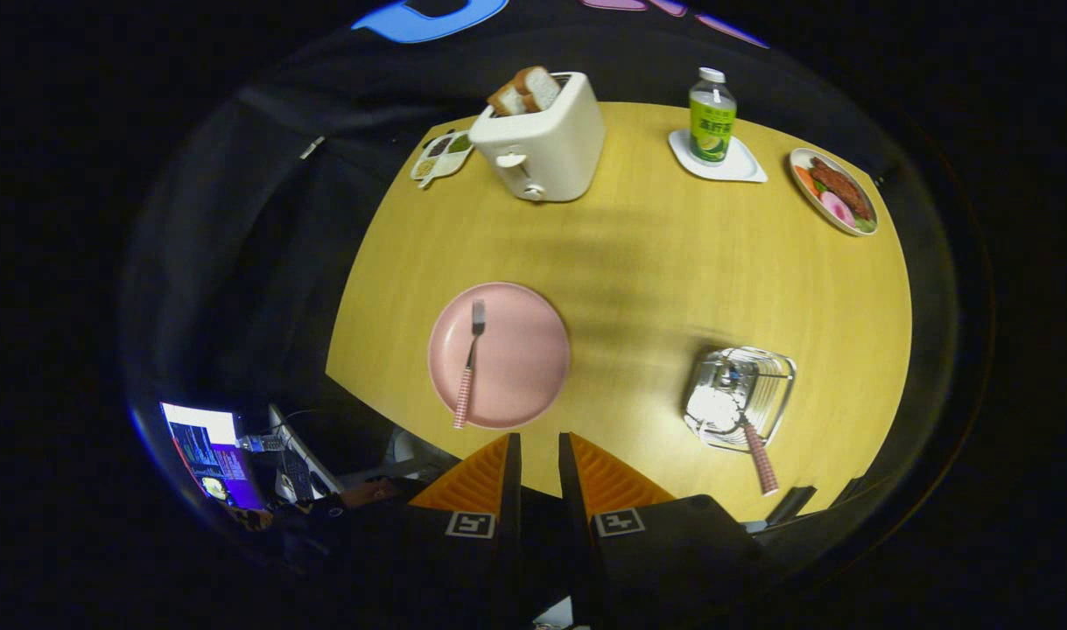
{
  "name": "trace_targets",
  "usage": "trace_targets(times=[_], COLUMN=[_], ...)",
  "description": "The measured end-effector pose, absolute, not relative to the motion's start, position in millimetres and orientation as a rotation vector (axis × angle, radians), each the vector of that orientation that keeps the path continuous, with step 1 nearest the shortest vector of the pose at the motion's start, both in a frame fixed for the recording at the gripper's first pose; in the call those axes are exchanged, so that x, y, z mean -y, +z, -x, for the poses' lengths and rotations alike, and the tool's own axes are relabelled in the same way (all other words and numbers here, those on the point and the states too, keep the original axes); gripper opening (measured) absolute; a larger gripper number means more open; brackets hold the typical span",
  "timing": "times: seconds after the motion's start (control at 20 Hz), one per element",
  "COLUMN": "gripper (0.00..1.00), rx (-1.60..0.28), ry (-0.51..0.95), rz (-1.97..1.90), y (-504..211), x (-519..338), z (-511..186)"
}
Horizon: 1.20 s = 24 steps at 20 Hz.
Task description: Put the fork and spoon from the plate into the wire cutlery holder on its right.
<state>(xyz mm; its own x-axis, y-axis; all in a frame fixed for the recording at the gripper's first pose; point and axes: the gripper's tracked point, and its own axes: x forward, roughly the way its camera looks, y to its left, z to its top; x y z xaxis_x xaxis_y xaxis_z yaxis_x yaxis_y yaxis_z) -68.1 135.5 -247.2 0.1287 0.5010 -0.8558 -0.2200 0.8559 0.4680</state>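
Fingers of the gripper (540,446) stand slightly apart with nothing between them, high over the near edge of the yellow wooden table (656,262). Just ahead of them lies a round, matte pink plate (520,350), with the fork (470,359) on its left part, checked handle overhanging the rim. Toward the near right corner sits the shiny wire cutlery holder (741,395); the spoon (743,429) leans in it, bowl blurred among the wires, its checked handle sticking out. A white toaster (546,140) holding bread stands at the far edge.
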Motion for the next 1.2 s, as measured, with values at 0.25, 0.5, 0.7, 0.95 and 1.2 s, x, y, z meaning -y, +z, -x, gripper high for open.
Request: trace_targets(times=[0.25, 0.5, 0.7, 0.95, 1.2], gripper=[0.27, 0.26, 0.26, 0.27, 0.27], rx=[-1.404, -1.439, -1.481, -1.513, -1.549], ry=[0.611, 0.572, 0.529, 0.498, 0.469], rz=[-0.263, -0.233, -0.176, -0.096, -0.066], y=[-283.6, -327.1, -361.1, -392.1, -417.6], x=[-219.8, -260.4, -273.5, -281.5, -288.8], z=[87.3, 82.7, 83.4, 84.4, 90.4])
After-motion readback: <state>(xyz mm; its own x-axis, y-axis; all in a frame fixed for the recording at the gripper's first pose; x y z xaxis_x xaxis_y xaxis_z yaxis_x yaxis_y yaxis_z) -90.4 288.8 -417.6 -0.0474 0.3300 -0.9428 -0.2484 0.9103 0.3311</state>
